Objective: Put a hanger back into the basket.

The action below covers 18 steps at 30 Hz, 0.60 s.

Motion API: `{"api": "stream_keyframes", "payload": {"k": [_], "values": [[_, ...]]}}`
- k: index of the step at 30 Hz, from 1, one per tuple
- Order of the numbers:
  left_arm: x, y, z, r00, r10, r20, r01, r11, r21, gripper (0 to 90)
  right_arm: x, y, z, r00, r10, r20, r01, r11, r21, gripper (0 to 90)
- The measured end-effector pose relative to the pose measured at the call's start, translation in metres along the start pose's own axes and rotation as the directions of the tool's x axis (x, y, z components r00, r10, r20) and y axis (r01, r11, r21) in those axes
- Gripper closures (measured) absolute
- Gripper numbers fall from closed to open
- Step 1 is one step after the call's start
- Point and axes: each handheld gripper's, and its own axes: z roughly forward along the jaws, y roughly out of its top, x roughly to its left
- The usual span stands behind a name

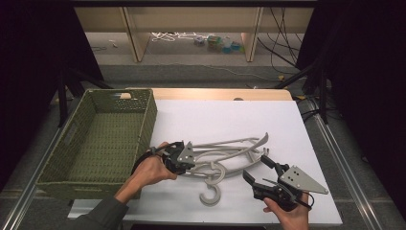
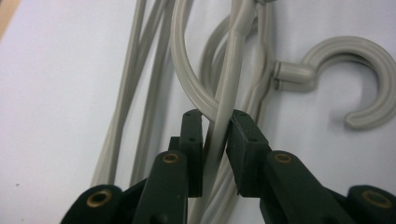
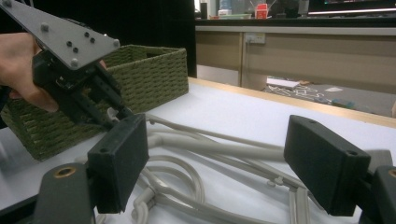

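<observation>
Several grey plastic hangers (image 1: 230, 151) lie tangled on the white table (image 1: 215, 115), one hook (image 1: 212, 195) pointing toward the front edge. My left gripper (image 1: 190, 164) sits at the pile's left end. In the left gripper view my left gripper (image 2: 216, 123) is shut on a thin hanger bar (image 2: 229, 84), with another hanger's hook (image 2: 362, 51) off to the right. My right gripper (image 1: 254, 166) is open at the pile's right, just off the hangers. In the right gripper view my right gripper (image 3: 222, 163) has wide jaws with the hangers (image 3: 210, 147) lying beyond them and the left gripper (image 3: 79, 88) behind.
A green woven basket (image 1: 143, 120) stands at the table's left edge, close behind my left hand (image 1: 151, 170); its wall (image 3: 154, 74) is in the right gripper view too. A wooden strip (image 1: 220, 93) edges the far side. Wooden shelving (image 1: 191, 24) and cables (image 1: 282, 52) lie beyond.
</observation>
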Motion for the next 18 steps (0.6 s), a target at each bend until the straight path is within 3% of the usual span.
{"api": "stream_keyframes", "payload": {"k": [4, 8, 10, 14, 15, 18], "values": [[0.003, -0.001, -0.004, 0.9986, -0.052, -0.01, 0.051, 0.9975, -0.05, 77.4, -0.001, 0.0, 0.001, 0.9999, 0.009, -0.008, -0.009, 0.999, -0.041, 22.8], [0.007, 0.0, -0.008, 0.9973, -0.069, -0.023, 0.068, 0.9956, -0.065, 78.0, -0.002, 0.001, -0.002, 0.9999, 0.005, 0.009, -0.004, 0.999, -0.043, 22.7], [0.009, -0.001, -0.01, 0.996, -0.086, -0.025, 0.084, 0.9936, -0.076, 78.2, -0.003, 0.0, -0.001, 0.9999, 0.015, 0.009, -0.014, 0.997, -0.071, 22.6], [0.013, 0.0, -0.017, 0.9924, -0.121, -0.02, 0.118, 0.9865, -0.113, 78.7, -0.002, -0.001, -0.001, 0.9997, 0.026, 0.001, -0.026, 0.998, -0.053, 22.0], [0.014, 0.0, -0.019, 0.9923, -0.123, -0.019, 0.119, 0.986, -0.117, 78.9, -0.003, 0.0, -0.003, 0.9999, 0.015, 0.004, -0.015, 1.0, -0.016, 21.9], [0.018, 0.001, -0.025, 0.988, -0.153, -0.016, 0.15, 0.9785, -0.142, 79.2, -0.002, -0.001, -0.001, 0.9999, 0.014, 0.003, -0.014, 0.999, -0.032, 21.6]]}}
